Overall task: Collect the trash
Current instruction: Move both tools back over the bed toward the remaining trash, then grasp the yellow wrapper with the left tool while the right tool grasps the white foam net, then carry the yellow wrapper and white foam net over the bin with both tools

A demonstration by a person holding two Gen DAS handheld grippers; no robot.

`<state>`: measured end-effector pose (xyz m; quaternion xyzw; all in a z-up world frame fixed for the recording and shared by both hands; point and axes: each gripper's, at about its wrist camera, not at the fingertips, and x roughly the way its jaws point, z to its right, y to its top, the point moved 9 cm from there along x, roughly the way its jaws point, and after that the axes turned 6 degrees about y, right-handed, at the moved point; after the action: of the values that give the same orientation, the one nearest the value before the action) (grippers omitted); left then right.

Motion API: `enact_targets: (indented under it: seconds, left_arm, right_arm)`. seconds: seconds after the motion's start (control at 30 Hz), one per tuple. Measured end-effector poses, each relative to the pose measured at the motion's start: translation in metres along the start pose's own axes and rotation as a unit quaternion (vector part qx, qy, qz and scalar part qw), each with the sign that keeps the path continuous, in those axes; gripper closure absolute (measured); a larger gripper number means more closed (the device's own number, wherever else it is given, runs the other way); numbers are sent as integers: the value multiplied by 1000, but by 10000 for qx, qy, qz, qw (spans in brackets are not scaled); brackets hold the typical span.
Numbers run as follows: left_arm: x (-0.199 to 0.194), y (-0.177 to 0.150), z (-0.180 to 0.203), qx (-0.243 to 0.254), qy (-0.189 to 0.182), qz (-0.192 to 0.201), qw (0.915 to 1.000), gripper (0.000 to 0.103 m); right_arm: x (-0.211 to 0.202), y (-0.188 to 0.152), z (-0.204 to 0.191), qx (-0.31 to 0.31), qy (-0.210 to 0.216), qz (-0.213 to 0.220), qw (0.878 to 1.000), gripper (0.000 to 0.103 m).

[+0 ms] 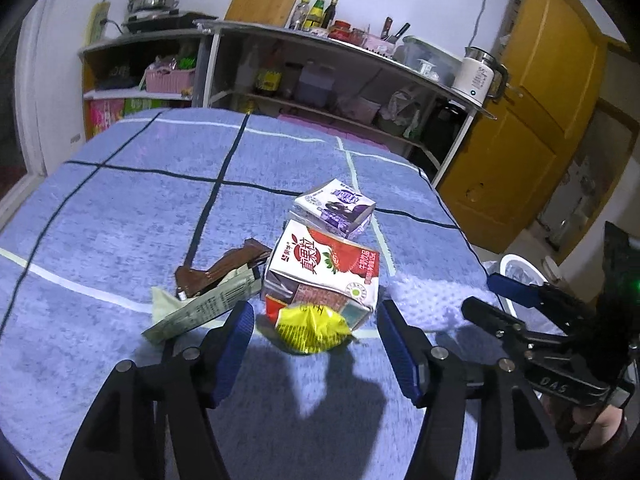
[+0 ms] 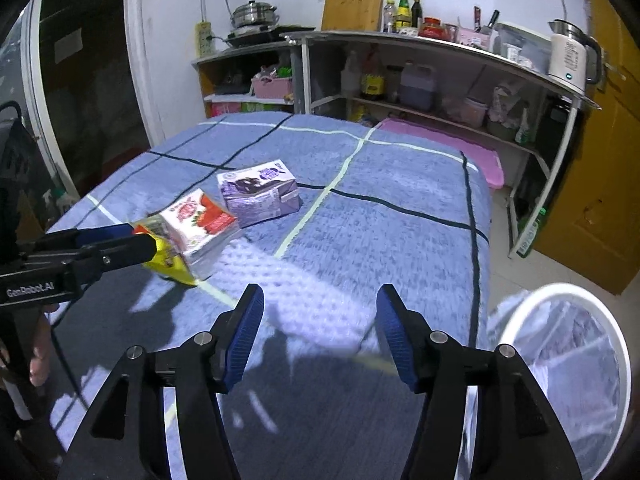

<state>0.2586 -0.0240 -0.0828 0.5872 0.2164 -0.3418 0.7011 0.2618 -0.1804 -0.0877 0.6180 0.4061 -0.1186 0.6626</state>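
Meanwhile, on the blue checked surface [image 1: 120,208]:
Progress: little looks collected; four pieces still lie out, and the white bin [image 2: 560,360] stands off the surface's right edge.
Trash: red strawberry carton [image 1: 320,272], dented, on its side; purple carton [image 1: 336,204] just behind; crumpled yellow wrapper [image 1: 310,326] against the red one; brown-and-green wrappers [image 1: 208,296] to its left.
Left claw [image 1: 316,344]: jaws apart, empty, flanking the yellow wrapper.
Right claw [image 2: 320,332]: jaws apart, empty, over bare cloth.
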Motion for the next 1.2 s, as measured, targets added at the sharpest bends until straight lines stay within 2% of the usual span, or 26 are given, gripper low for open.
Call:
enact_targets:
  seconds: [0.13,0.23,0.33,0.4,0.5,0.87,1.2]
  left_arm:
    - [14,-5,-1,-70,21,-188,9998,39]
    - [22,-12,-2,-126,19,-301,9995,39]
    - [25,-18,-3,-159,31,-370,9992,51]
    - [24,-19,-3,-151,57,-360,9992,59]
    - [22,-20,-3,-151,78,-355,9992,65]
    - [-12,-33,1,57,90,-111,9999,68]
    - [-48,-34,59,662,-343,171,9971,68]
  right_arm:
    - [23,-8,5,2,145,-356,9993,43]
    - [25,-13,1,71,373,-451,9983,44]
    - [23,-19,-2,158,436,-545,9974,57]
    - [20,-21,-5,150,396,-533,9977,72]
    - [13,-24,-11,138,359,-515,9979,78]
    - [-24,-41,-21,481,343,-260,9979,81]
    - [-74,-50,2,984,-110,175,9949,81]
